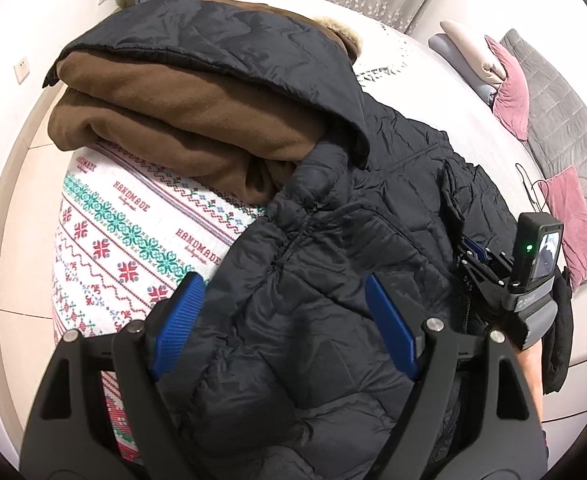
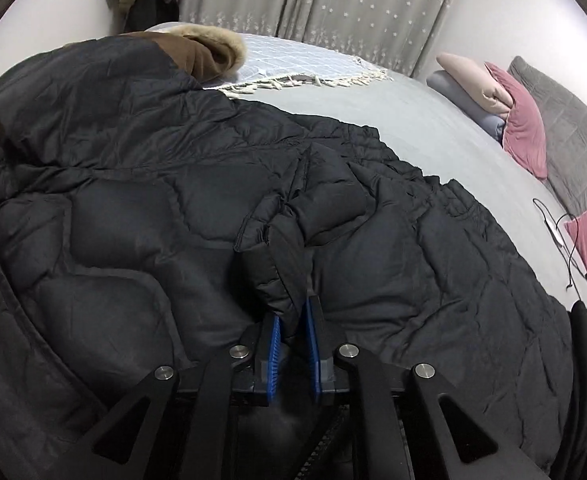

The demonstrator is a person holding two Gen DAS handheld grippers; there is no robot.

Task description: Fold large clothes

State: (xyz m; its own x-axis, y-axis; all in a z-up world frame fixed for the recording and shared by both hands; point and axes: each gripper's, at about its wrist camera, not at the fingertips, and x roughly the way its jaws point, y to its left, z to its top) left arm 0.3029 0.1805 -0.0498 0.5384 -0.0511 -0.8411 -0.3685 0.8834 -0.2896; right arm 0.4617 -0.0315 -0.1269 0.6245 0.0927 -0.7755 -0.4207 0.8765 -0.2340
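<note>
A big black quilted jacket (image 1: 333,240) lies spread on the bed, also filling the right wrist view (image 2: 153,208). A folded brown fleece coat (image 1: 165,128) with a fur trim (image 2: 209,40) lies under its far part. My left gripper (image 1: 285,284) is open, its blue pads either side of a jacket fold just above the fabric. My right gripper (image 2: 293,316) is shut on a bunched sleeve end of the jacket (image 2: 289,248). The right gripper's body and camera show in the left wrist view (image 1: 533,264).
A patterned red and green "HANDMADE" blanket (image 1: 125,240) covers the bed corner at left, with floor beyond. Grey bed sheet (image 2: 413,132), a fringed white throw (image 2: 301,68), pink cushions (image 2: 521,120) and a black cable (image 2: 565,240) lie to the right. Curtains hang behind.
</note>
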